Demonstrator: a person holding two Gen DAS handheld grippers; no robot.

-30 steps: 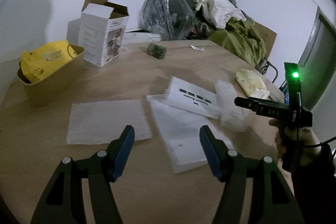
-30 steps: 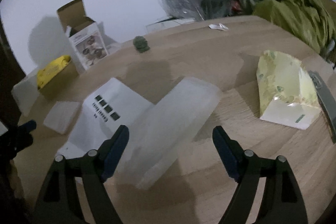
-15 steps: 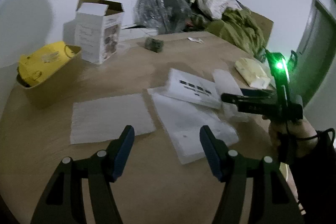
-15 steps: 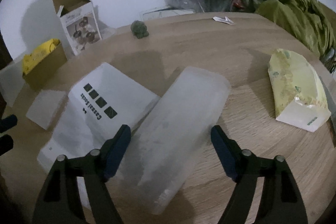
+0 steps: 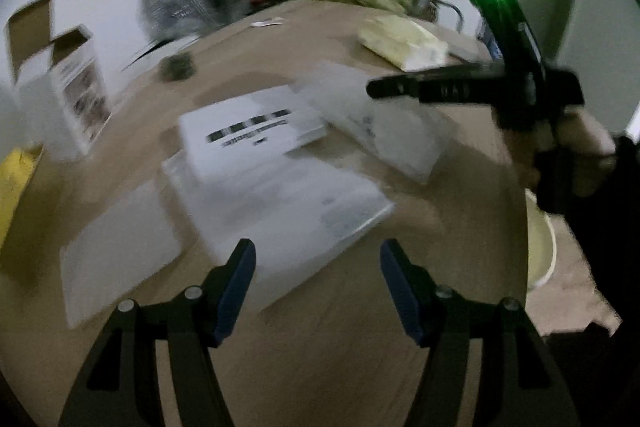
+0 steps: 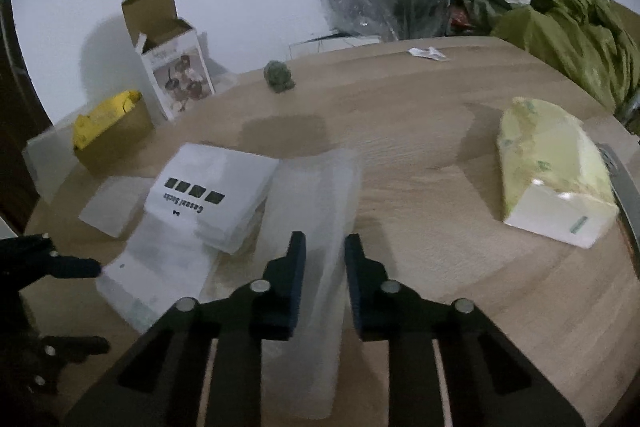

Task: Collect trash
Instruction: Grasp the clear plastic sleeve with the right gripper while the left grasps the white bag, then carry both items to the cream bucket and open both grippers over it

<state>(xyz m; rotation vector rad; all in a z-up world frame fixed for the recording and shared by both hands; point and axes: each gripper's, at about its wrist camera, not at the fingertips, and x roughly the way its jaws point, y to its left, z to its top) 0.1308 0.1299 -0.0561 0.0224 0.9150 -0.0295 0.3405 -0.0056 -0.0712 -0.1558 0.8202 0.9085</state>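
Right gripper (image 6: 325, 247) pinching the clear plastic sleeve (image 6: 310, 203) on the wooden table (image 6: 440, 131)!

The sleeve's long, frosted and see-through, lying flat just beside the white sock packet (image 6: 212, 187), its near end squeezed between the narrowed blue pads. Left gripper (image 5: 318, 283) hovers low over the tabletop, fingers spread wide and empty, pointing at the flat white bag (image 5: 296, 211). That view is badly blurred.

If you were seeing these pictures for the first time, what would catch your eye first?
The right gripper pinching a long clear plastic bag at the table's near middle. Just left lies a white "Casual Socks" packet, and at the right edge a pale yellow-green tissue pack.
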